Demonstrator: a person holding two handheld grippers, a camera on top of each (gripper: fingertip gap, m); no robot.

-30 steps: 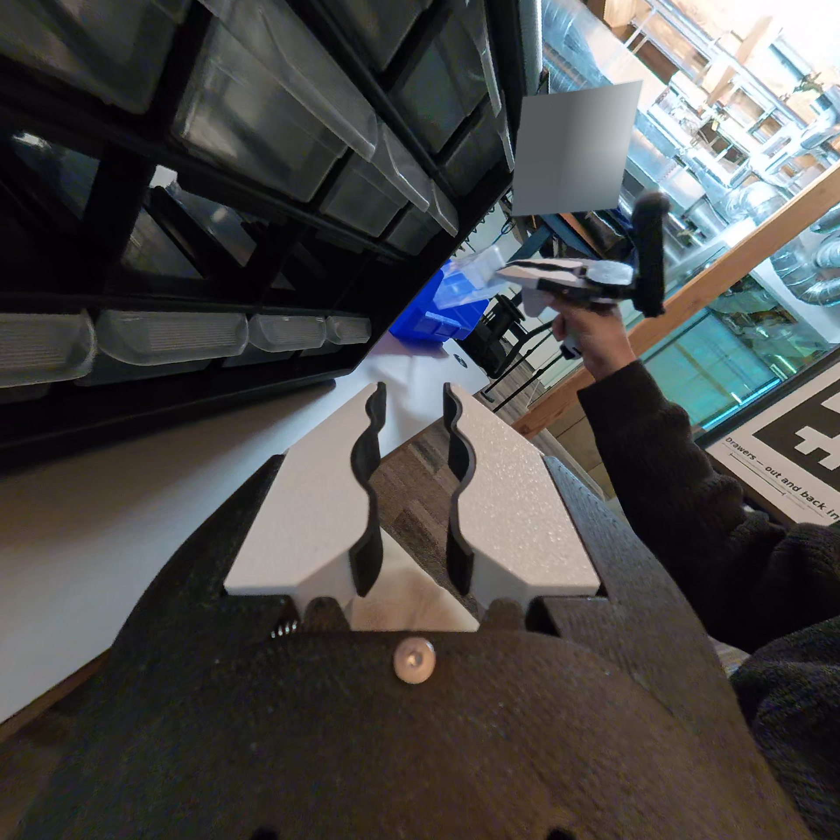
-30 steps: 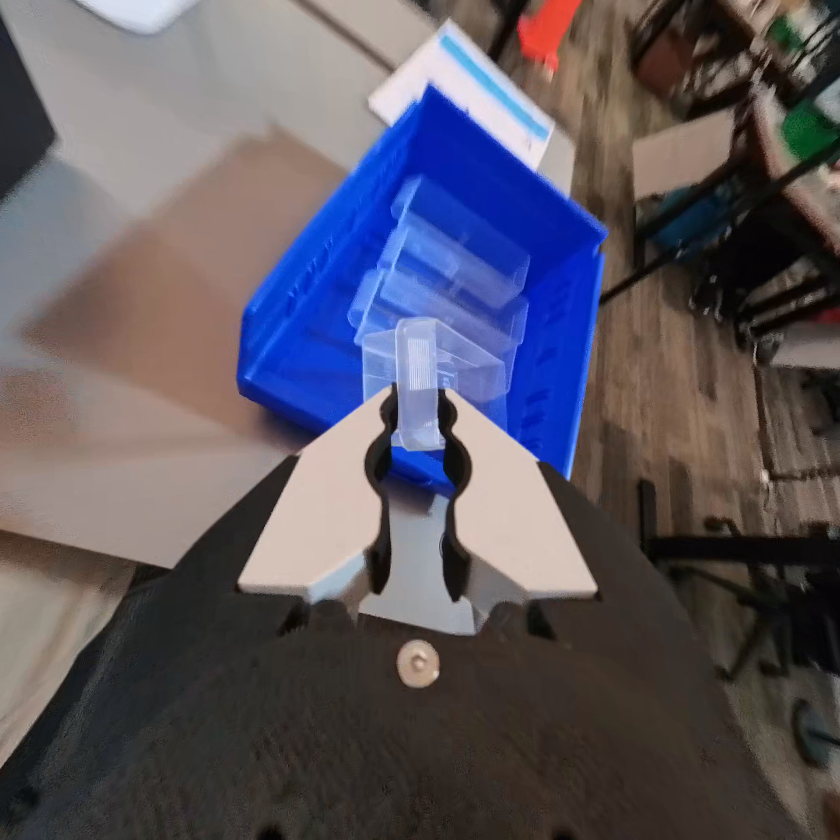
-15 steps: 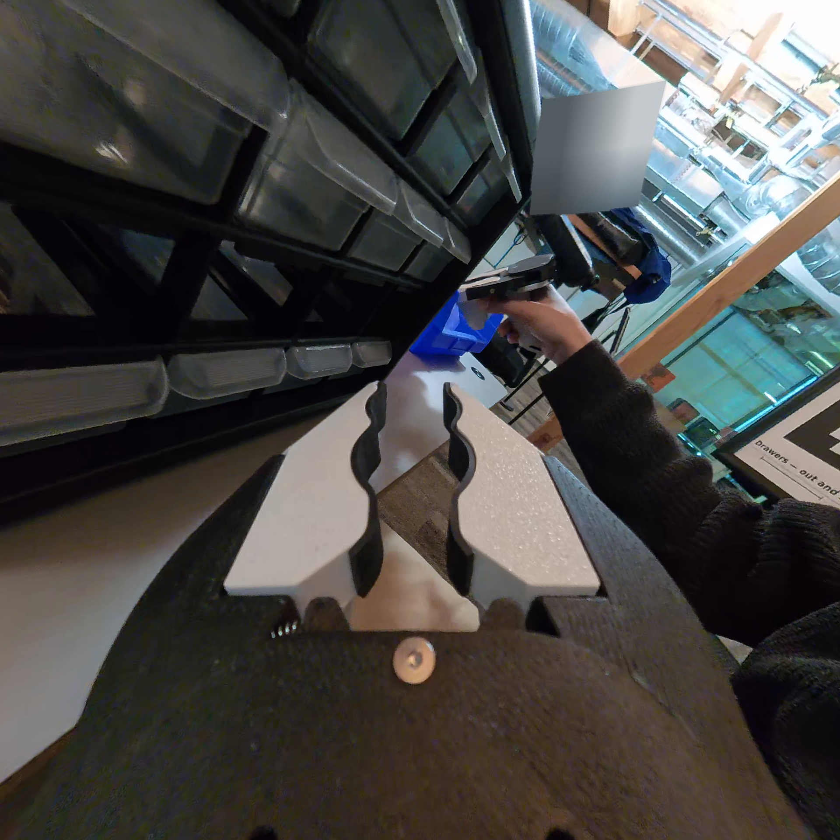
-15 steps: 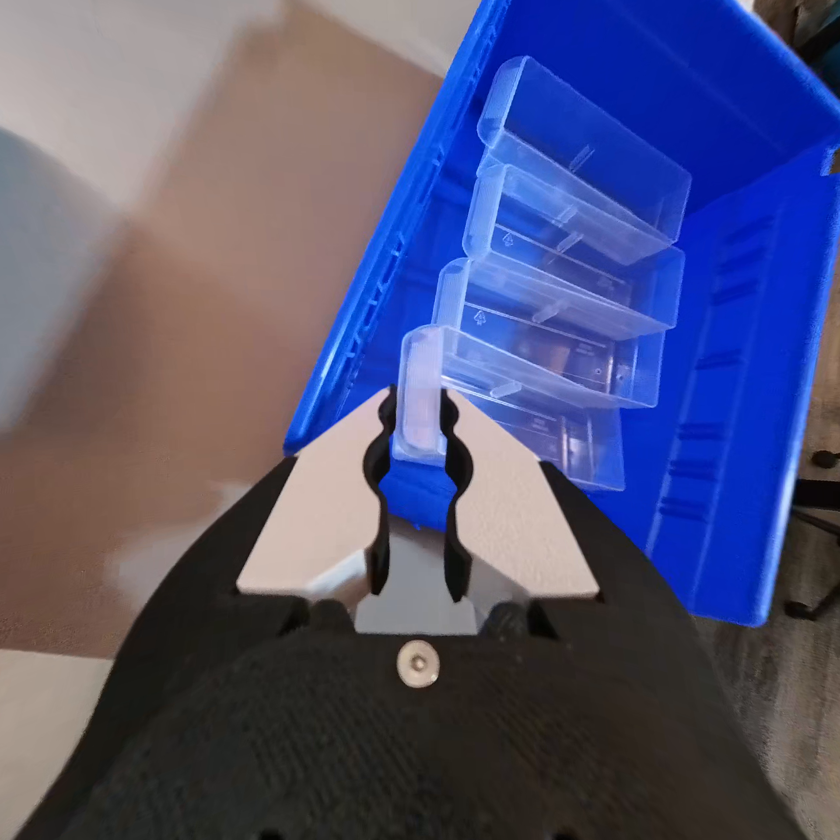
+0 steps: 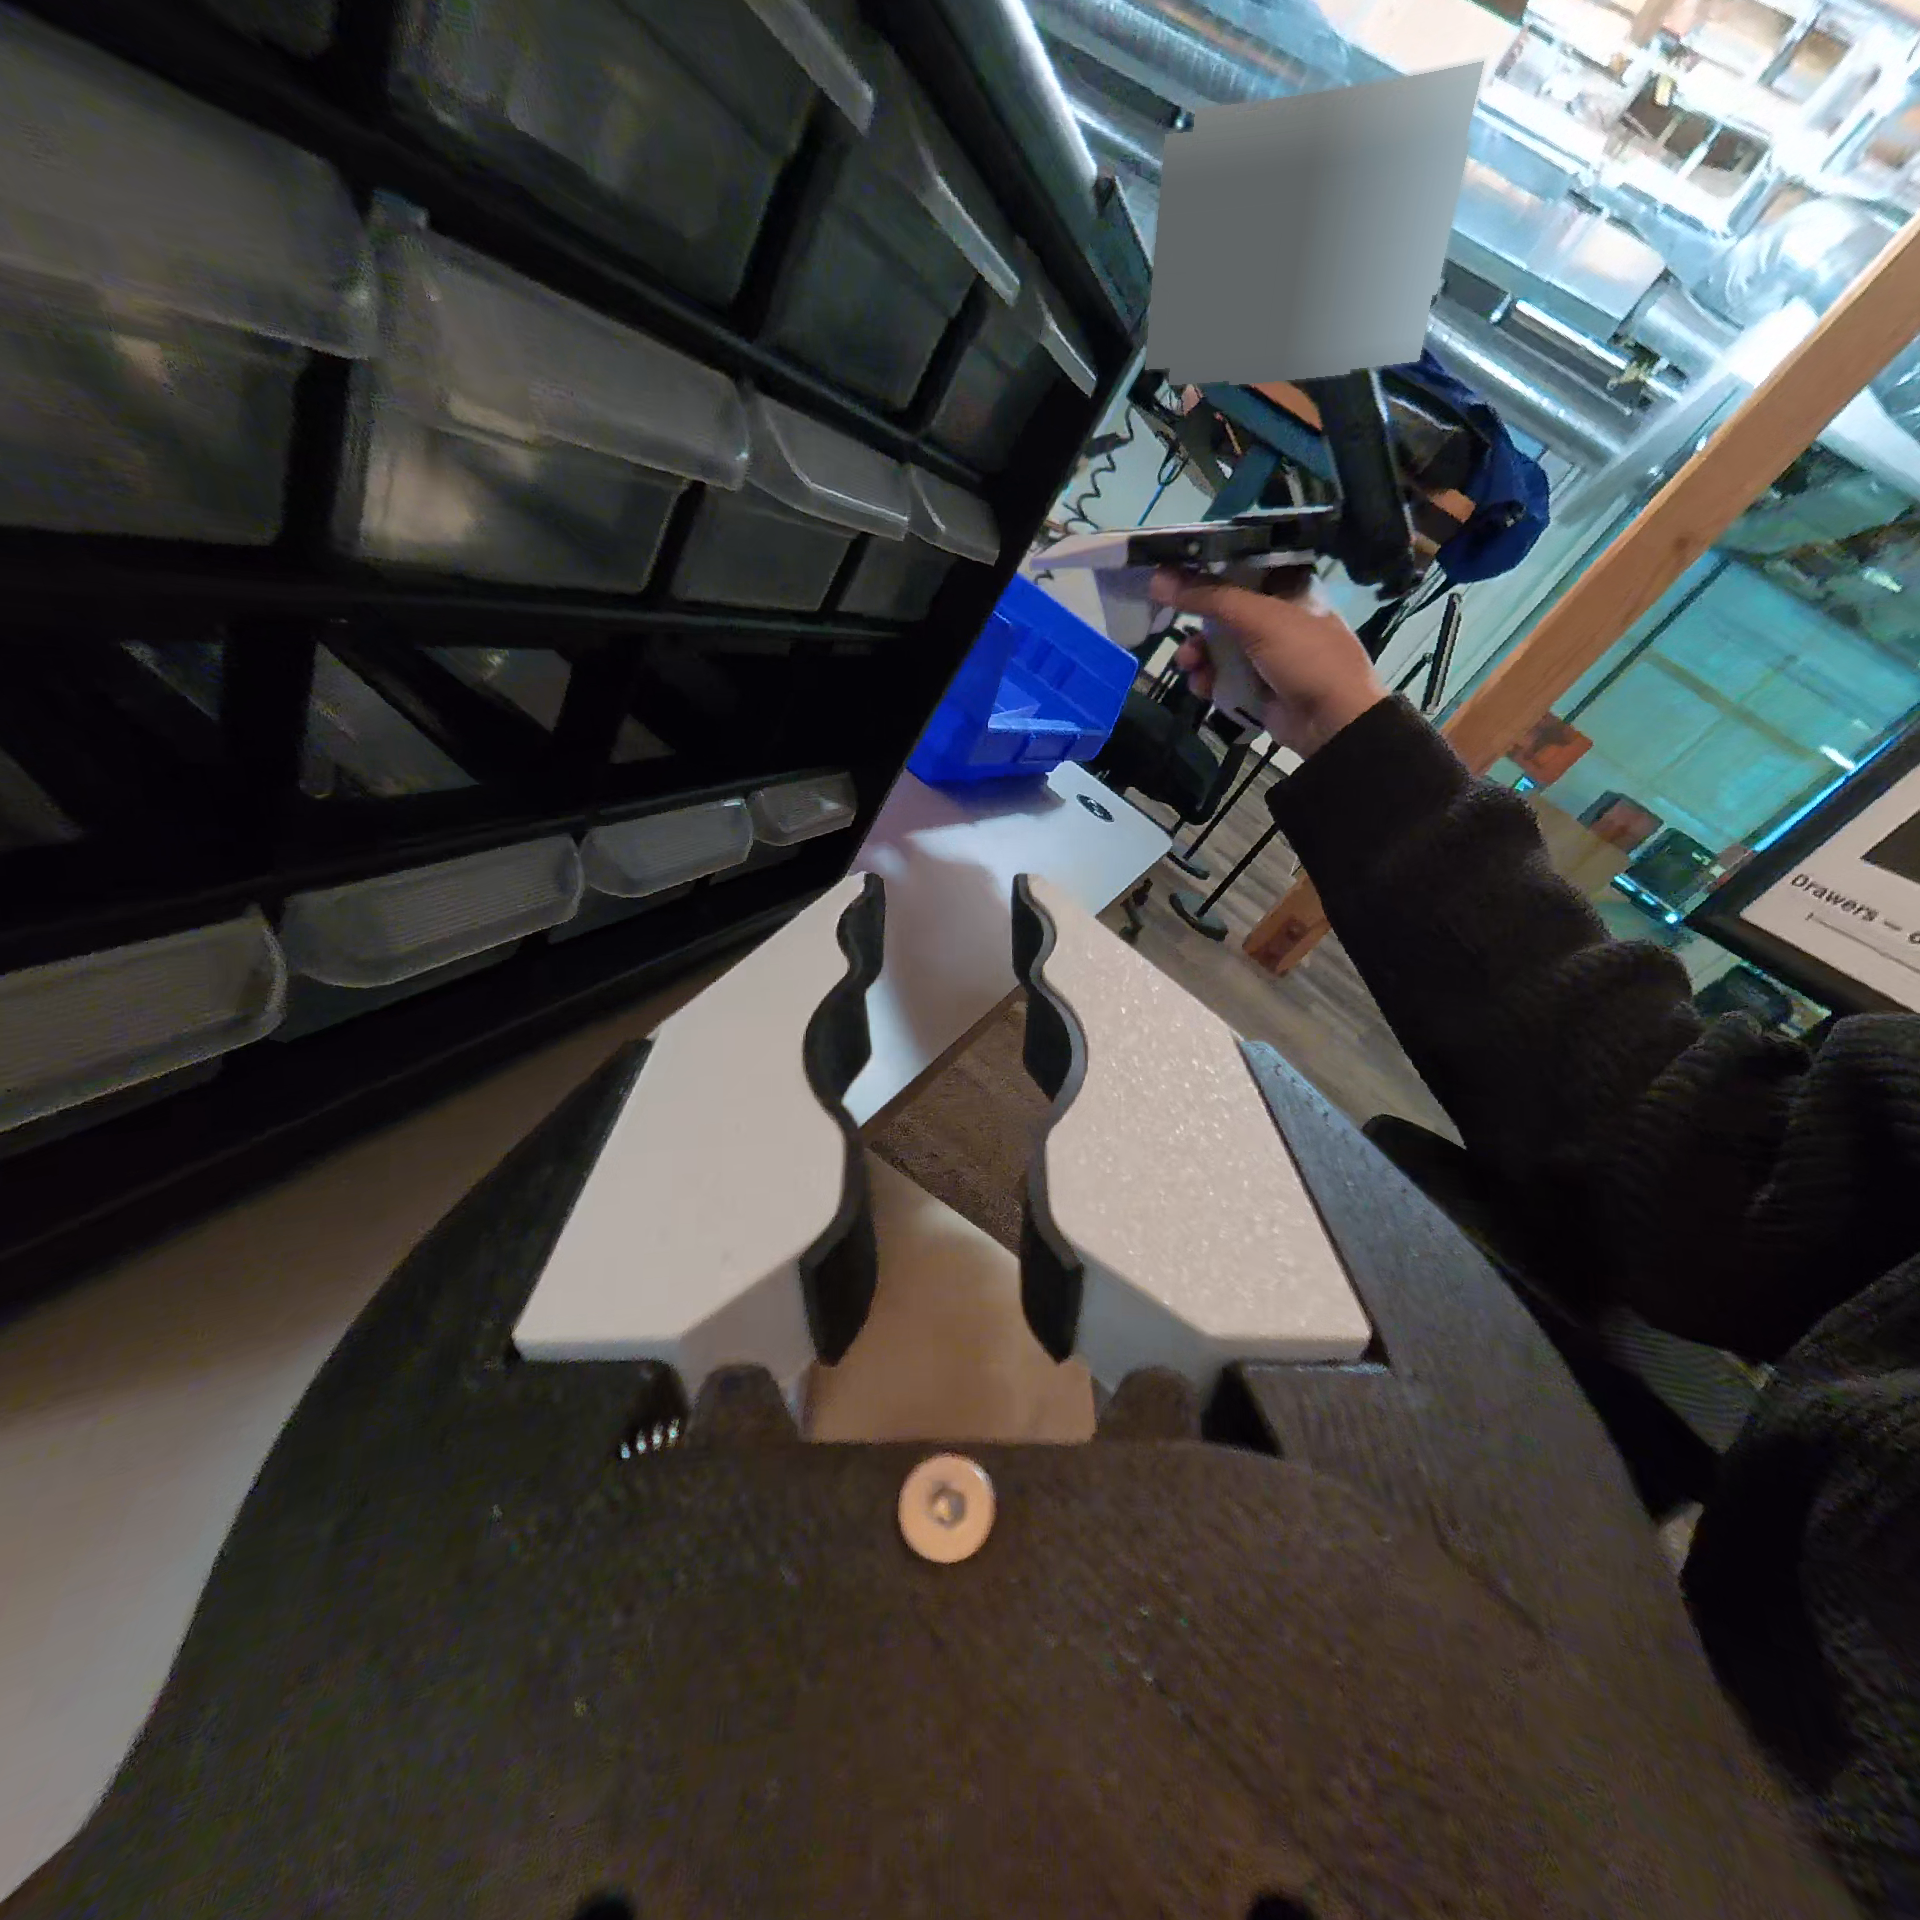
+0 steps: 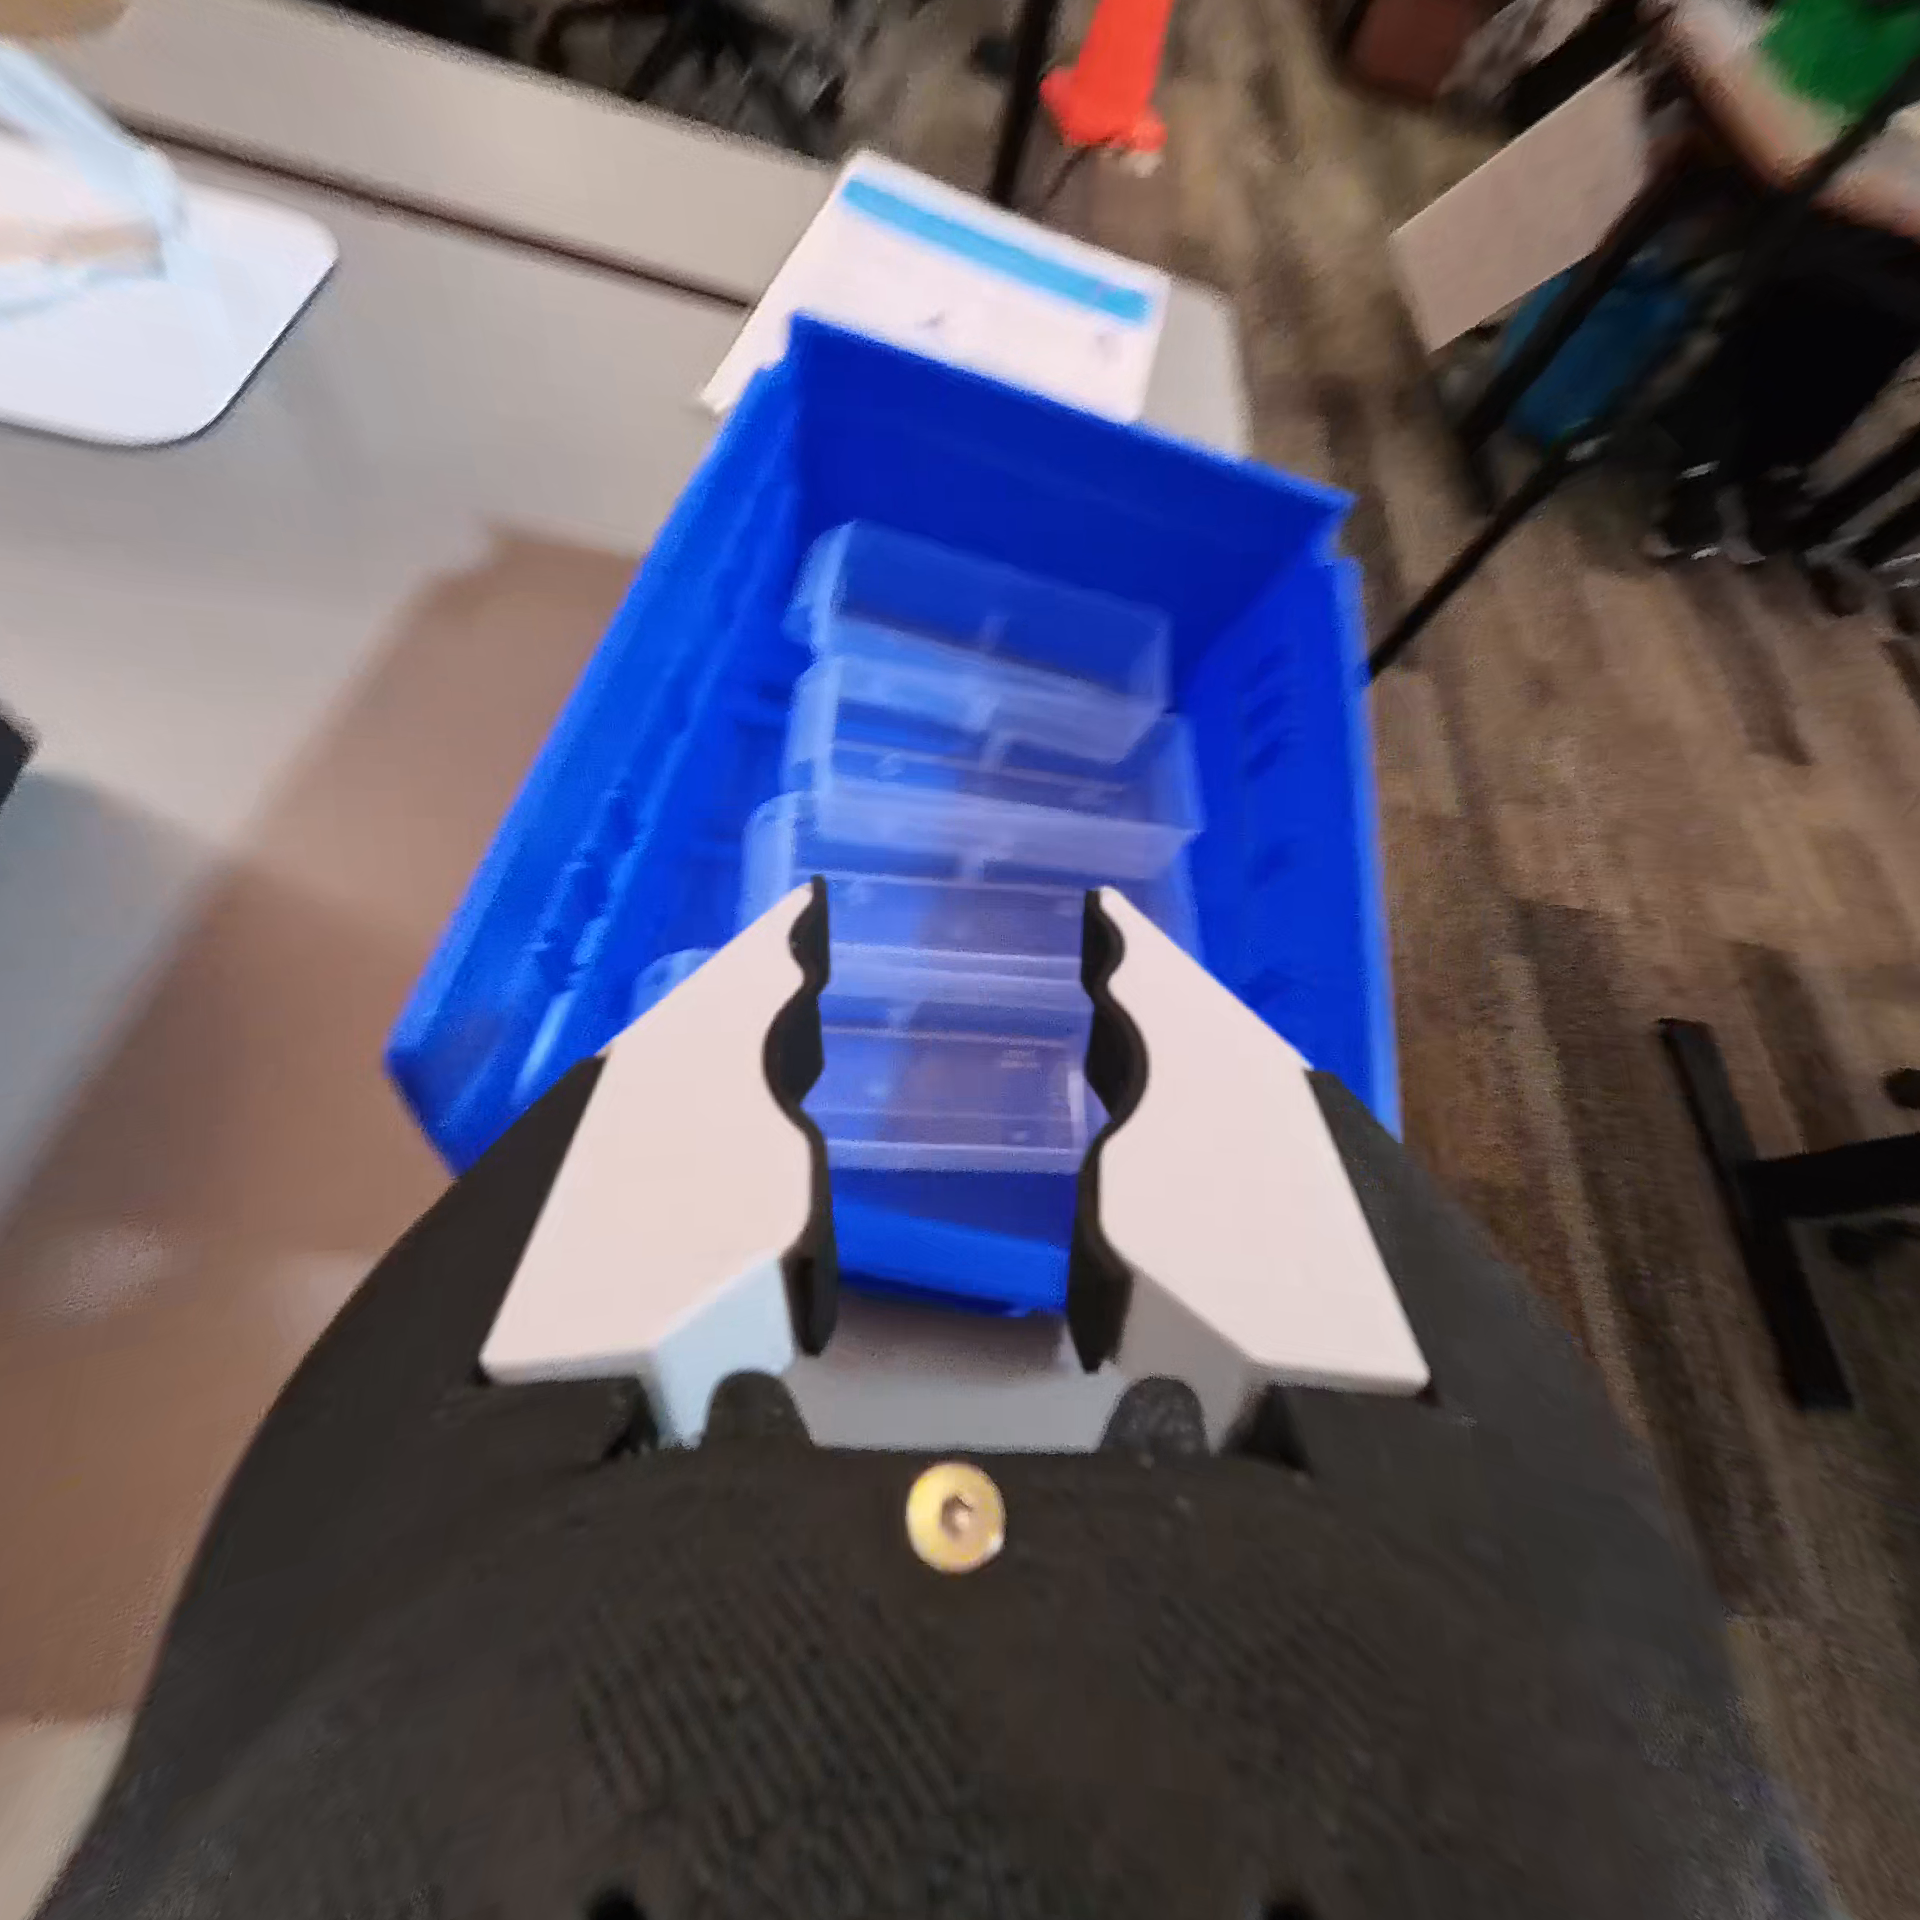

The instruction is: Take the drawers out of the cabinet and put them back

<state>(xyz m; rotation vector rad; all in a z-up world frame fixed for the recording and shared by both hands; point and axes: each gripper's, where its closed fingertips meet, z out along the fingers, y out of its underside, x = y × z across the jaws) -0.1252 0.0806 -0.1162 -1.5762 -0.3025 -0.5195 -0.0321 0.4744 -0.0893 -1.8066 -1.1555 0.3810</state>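
Over the bench (image 6: 260, 582): the right gripper (image 6: 951, 904) hovers above the blue bin (image 6: 644, 831), its fingers now spread apart and empty, where half a second ago they pinched a clear drawer by its front lip.
Cabinet (image 5: 436, 540): the black frame fills the left wrist view's left side, clear drawers seated in its upper and bottom rows, one row between them showing open, dark slots.
Blue bin: sits near the bench's edge with the clear drawers (image 6: 987, 748) lying overlapped inside; the one just released is among them, blurred.
Left gripper (image 5: 945, 894): fingers apart, holding nothing, low beside the cabinet's bottom row, much as before.
Around: a white sheet (image 6: 987, 270) lies beyond the bin; a dark-sleeved arm (image 5: 1507, 935) crosses the left view, carrying the right gripper near the cabinet's corner.
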